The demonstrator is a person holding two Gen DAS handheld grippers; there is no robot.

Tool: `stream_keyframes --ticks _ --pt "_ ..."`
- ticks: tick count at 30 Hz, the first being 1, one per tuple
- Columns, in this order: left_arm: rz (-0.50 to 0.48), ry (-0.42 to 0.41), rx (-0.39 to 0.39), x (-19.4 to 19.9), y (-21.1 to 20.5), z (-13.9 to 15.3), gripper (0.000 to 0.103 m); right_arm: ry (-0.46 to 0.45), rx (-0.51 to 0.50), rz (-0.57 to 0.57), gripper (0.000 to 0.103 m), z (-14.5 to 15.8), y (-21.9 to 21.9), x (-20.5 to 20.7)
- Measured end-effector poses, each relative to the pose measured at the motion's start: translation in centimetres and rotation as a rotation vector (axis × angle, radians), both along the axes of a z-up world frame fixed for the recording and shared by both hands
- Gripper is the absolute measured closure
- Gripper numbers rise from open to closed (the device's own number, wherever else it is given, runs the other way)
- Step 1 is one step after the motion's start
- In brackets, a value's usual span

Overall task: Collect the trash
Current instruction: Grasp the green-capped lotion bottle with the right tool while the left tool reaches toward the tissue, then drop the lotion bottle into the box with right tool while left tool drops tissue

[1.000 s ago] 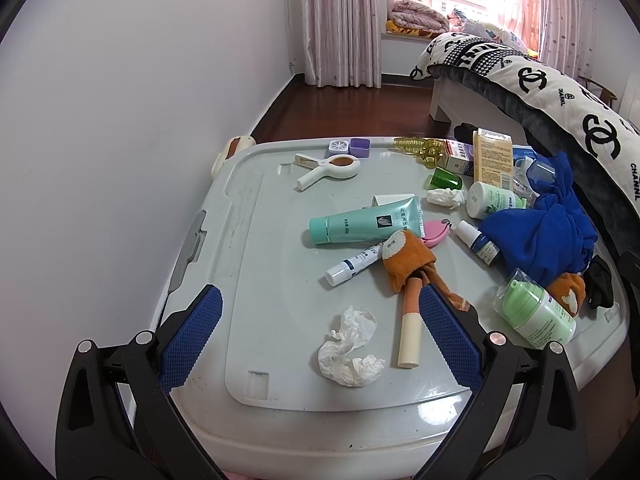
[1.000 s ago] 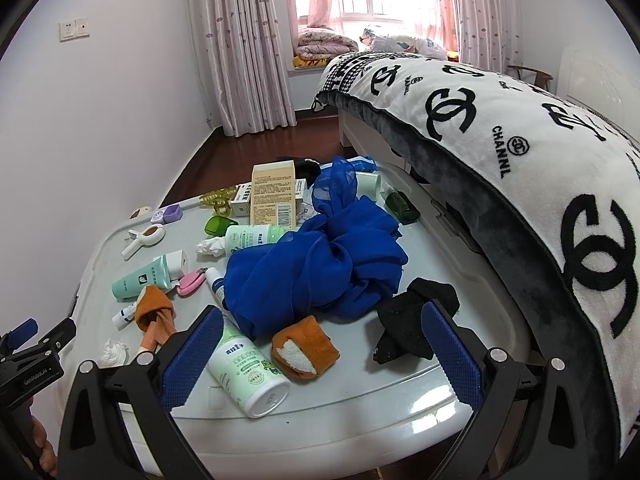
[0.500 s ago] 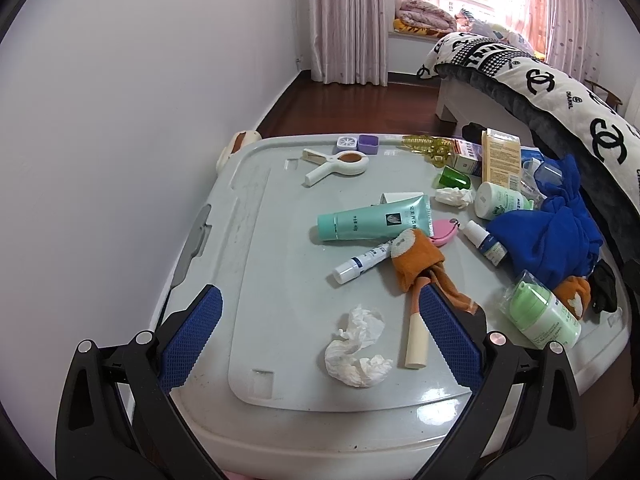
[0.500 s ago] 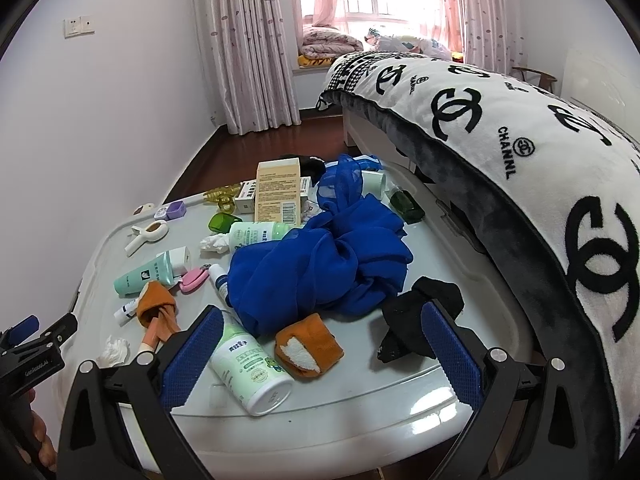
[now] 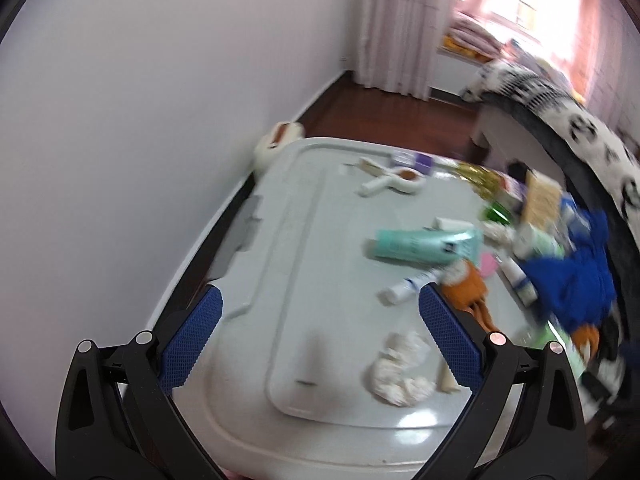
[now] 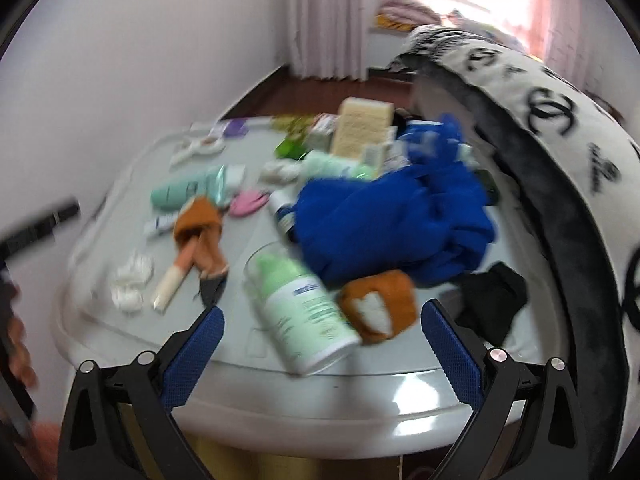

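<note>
A crumpled white tissue [image 5: 400, 368] lies near the front of the grey bin lid [image 5: 304, 248]; it also shows in the right wrist view [image 6: 130, 280]. A second small wad of tissue [image 6: 278, 171] lies further back among the clutter. My left gripper [image 5: 318, 334] is open and empty, above the lid's front left, with the tissue just inside its right finger. My right gripper [image 6: 322, 346] is open and empty, near the lid's front edge, by a green-and-white bottle [image 6: 302, 310]. Both views are motion-blurred.
The lid holds a teal tube [image 5: 424, 244], orange socks [image 6: 200, 236], a blue cloth [image 6: 392, 220], a black sock [image 6: 494, 300], a cardboard box [image 6: 362, 126] and small bottles. A white wall stands left [image 5: 120, 120]. A bed with a black-and-white blanket [image 6: 560, 128] runs along the right.
Both grippers have swung left and the views have blurred. The right gripper has moved closer to the lid and the bottle. Nothing has been gripped.
</note>
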State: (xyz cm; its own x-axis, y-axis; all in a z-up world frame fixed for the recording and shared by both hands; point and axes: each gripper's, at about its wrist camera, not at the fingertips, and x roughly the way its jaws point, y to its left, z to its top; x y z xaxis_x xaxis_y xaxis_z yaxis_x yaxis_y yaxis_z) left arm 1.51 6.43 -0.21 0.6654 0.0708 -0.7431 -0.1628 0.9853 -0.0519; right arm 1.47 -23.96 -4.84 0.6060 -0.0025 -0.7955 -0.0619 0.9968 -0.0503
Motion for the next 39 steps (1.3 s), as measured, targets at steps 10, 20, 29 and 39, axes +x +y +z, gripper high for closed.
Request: stream_keyframes --ticks 10,20,29,39 --pt "0.04 0.06 -0.118 0.4 3.6 0.1 0.007 0.238 -0.184 0.126 0.049 -4.8 3.0 5.4" --pt "0.008 0.064 -0.112 0.4 3.2 0.2 0.007 0.206 -0.175 0.145 0.053 -1.7 4.3 2.3" --pt "-0.221 0.201 0.028 1.0 -0.4 -3.0 0.007 0.205 -0.017 0.271 0.053 0.9 6.5 -8.5" --pt "-0.353 0.265 0.29 0.7 -5.9 -7.6 0.011 0.392 0.057 0.266 0.053 -6.8 7.8 -14.6"
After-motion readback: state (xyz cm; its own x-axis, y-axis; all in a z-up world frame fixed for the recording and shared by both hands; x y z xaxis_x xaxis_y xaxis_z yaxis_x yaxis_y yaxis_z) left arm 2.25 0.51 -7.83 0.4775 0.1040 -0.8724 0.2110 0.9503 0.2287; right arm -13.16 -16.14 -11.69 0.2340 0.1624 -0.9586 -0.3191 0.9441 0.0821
